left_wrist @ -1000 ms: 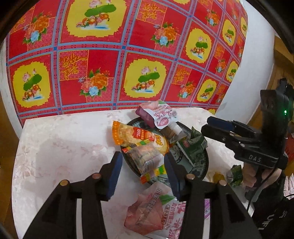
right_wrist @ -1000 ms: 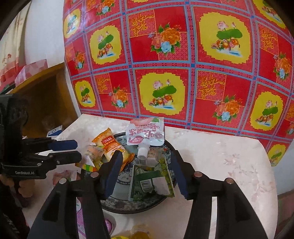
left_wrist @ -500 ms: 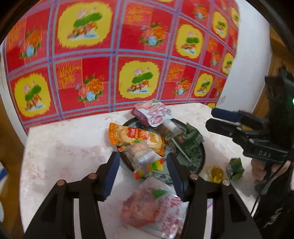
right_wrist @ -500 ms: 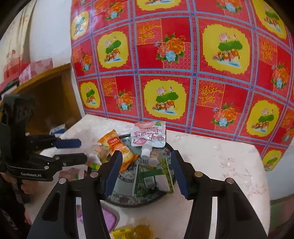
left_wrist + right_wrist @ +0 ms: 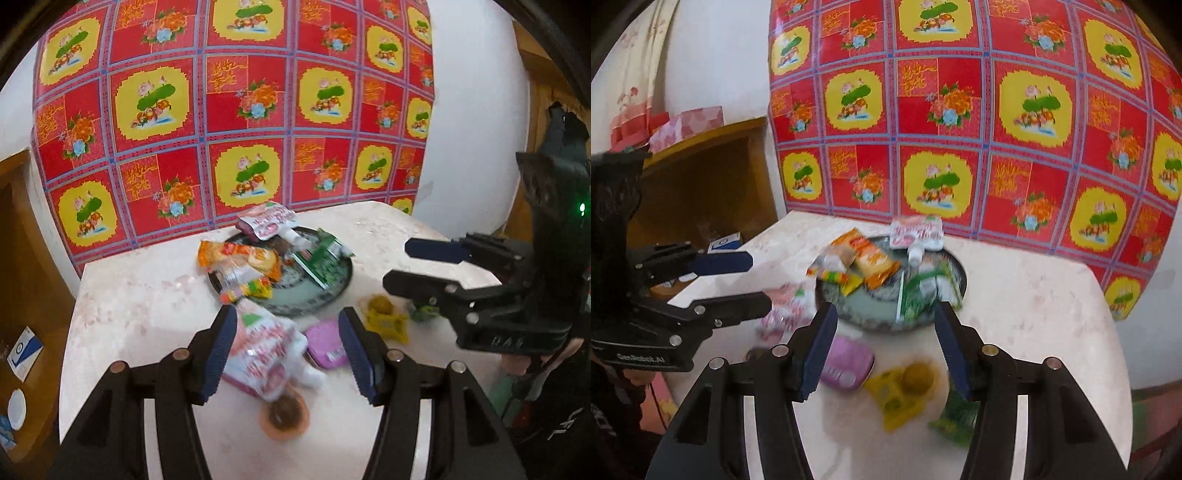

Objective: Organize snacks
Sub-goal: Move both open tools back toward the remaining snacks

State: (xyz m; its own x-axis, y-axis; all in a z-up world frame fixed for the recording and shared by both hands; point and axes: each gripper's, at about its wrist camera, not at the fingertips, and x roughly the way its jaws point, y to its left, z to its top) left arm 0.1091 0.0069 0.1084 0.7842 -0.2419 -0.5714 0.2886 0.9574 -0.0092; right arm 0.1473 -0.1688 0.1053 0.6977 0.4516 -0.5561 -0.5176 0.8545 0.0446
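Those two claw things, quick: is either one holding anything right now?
Left gripper: open, holding nothing; its jaws have just been opening above the pink-and-white pouch.
Right gripper: open, holding nothing.

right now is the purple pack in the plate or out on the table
Out. The purple pack lies on the table just in front of the plate's near rim, beside the yellow snack.

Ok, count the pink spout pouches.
2. One pouch leans on the plate's far rim; the other lies on the table before the plate. More could hide under the pile.
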